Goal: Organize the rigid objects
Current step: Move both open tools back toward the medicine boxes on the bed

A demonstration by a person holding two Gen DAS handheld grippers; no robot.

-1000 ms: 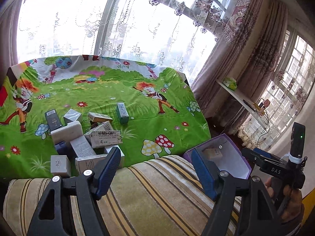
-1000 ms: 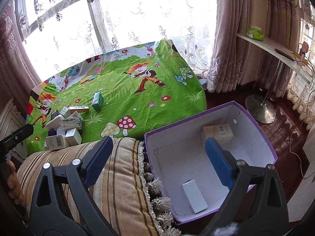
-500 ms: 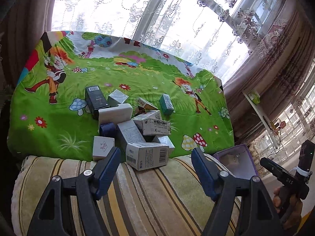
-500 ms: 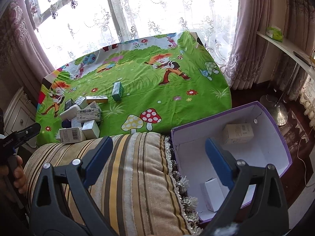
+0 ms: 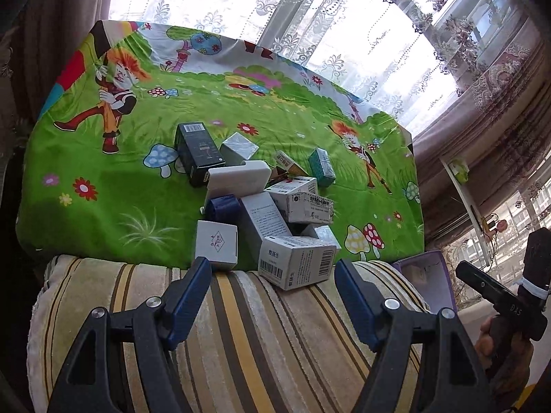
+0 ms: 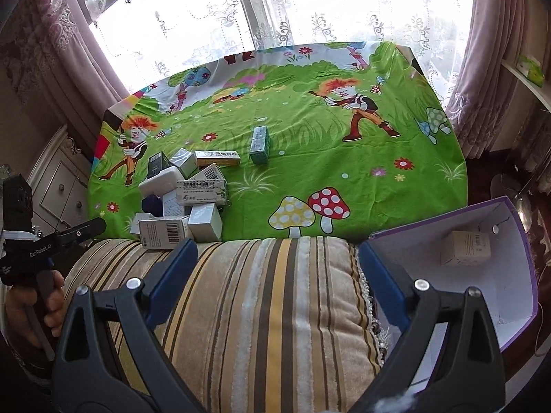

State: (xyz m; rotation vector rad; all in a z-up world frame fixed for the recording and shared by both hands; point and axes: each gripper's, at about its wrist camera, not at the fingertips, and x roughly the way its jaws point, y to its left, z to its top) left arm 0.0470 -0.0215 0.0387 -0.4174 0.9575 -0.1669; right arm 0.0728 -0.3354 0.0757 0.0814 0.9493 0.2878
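A pile of several small boxes (image 5: 261,199) lies on the green cartoon bedsheet (image 5: 103,179); it also shows in the right wrist view (image 6: 182,192). Nearest is a white barcode box (image 5: 296,265) at the sheet's front edge. A teal box (image 5: 322,171) lies apart to the right. My left gripper (image 5: 272,292) is open and empty, just short of the barcode box, over a striped cushion (image 5: 258,344). My right gripper (image 6: 279,275) is open and empty over the same cushion. A purple bin (image 6: 499,275) at the right holds a white box (image 6: 465,247).
Lace curtains and a window stand behind the bed. A white cabinet (image 6: 58,186) stands at the left of the bed. A wall shelf (image 5: 461,186) and floor lie to the right. The right-hand gripper body (image 5: 509,306) shows at the left view's right edge.
My left gripper has swung left and closer to the box pile. My right gripper has swung left, off the purple bin and over the cushion. Both stayed open.
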